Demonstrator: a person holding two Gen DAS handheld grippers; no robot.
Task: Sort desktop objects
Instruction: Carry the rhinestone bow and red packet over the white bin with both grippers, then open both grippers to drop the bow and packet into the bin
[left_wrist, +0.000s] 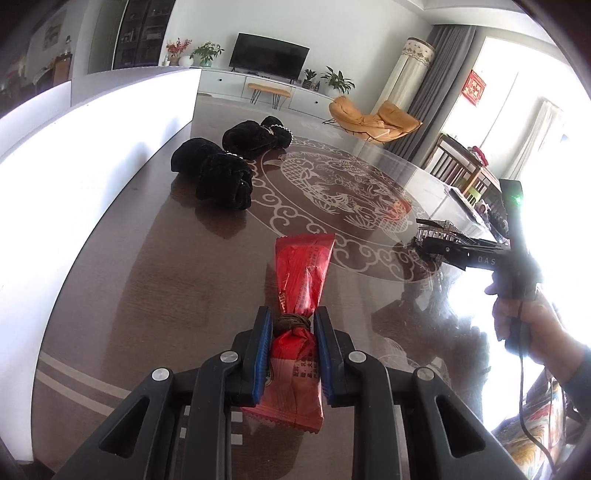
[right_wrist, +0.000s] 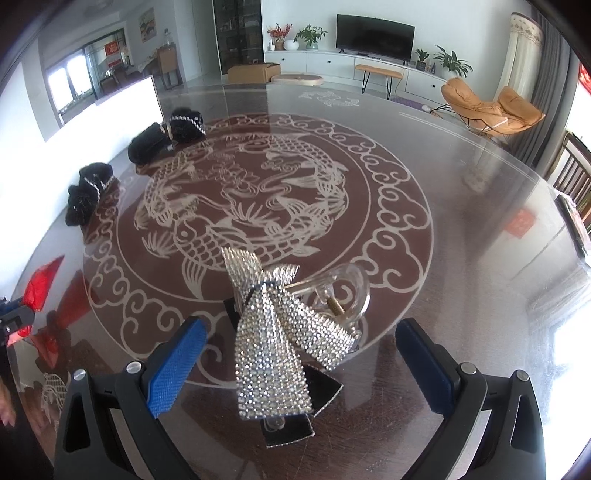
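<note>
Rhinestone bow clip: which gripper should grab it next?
Right. The right gripper is open with the rhinestone bow clip between its fingers; the left gripper is shut on the red snack packet.

Bright lounge: television (right_wrist: 375, 31), orange chair (right_wrist: 491, 107).

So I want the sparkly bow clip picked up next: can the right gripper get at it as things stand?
Probably yes. The right gripper is open, its blue pads either side of the rhinestone bow clip, which lies on the glass table with nothing between them.

red packet (left_wrist: 300, 280) print blurred, window (left_wrist: 546, 122) overexposed
</note>
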